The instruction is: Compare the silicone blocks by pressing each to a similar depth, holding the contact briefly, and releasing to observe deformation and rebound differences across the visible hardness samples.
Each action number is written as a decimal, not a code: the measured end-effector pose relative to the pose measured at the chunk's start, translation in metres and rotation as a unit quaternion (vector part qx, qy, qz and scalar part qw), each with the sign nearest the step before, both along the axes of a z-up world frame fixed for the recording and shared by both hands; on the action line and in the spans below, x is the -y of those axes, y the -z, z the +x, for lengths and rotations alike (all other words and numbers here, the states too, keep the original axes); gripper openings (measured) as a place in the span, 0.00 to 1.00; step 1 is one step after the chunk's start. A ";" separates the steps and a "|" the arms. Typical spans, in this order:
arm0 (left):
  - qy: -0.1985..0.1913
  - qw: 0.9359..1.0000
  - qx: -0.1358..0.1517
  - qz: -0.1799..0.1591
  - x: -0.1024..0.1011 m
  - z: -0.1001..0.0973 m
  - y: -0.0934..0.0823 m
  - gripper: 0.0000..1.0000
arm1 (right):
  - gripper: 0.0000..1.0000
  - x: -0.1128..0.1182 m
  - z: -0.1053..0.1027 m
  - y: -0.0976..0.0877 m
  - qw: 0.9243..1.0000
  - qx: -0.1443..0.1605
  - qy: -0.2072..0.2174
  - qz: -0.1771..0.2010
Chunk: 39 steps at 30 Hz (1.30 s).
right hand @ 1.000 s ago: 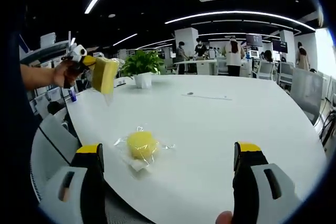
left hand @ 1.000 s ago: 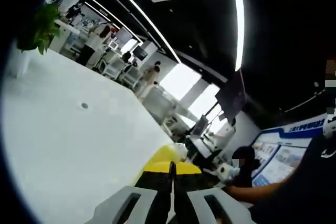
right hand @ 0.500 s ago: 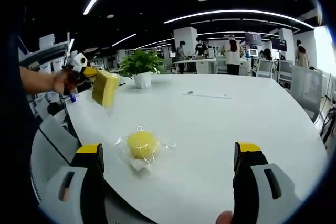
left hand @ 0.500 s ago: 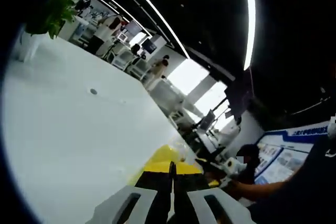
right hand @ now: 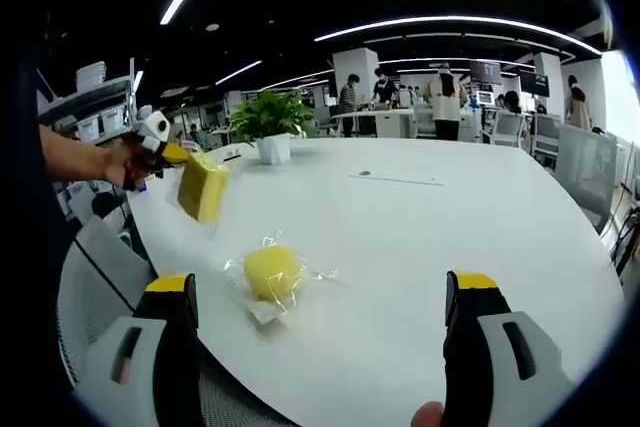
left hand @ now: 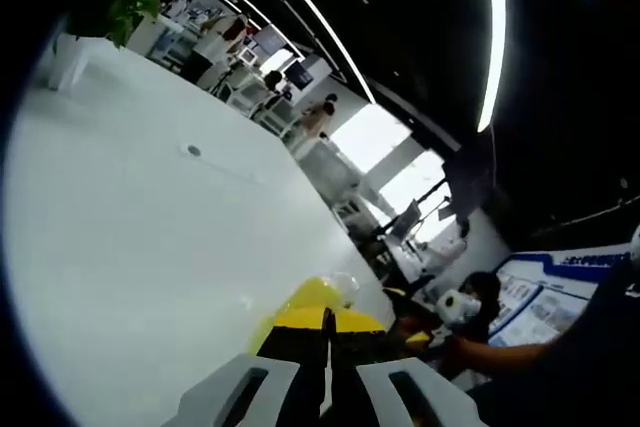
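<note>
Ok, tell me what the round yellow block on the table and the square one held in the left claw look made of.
Round yellow block: looks like soft matte silicone, smooth domed top, sealed in a clear glossy plastic wrapper that crinkles at its edges. Square yellow block, shut in the left claw: same matte yellow, flat-faced, likely silicone too; hardness cannot be judged by look.

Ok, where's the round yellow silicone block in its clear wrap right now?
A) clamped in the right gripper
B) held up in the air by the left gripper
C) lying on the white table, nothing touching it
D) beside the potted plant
C: the round yellow block lies in its wrap on the white table, ahead of the open right gripper, while the left gripper holds the rectangular yellow block aloft.
</note>
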<state>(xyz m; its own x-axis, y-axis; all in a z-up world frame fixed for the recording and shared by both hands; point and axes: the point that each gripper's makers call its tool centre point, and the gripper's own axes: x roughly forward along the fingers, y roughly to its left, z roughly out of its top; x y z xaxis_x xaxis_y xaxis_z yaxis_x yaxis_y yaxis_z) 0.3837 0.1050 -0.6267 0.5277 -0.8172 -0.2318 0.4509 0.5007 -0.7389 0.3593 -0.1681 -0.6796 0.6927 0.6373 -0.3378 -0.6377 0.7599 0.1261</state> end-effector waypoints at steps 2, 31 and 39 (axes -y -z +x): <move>-0.001 1.000 -0.005 0.002 -0.001 0.000 0.004 0.00 | 0.97 -0.001 -0.001 0.001 1.000 0.000 -0.002 -0.002; -0.022 0.996 -0.082 0.000 -0.024 0.014 0.068 0.00 | 0.97 -0.004 -0.005 0.008 1.000 -0.016 0.004 -0.002; -0.018 0.997 -0.074 0.033 -0.034 0.024 0.078 0.00 | 0.97 -0.009 -0.007 0.010 1.000 -0.019 0.006 0.000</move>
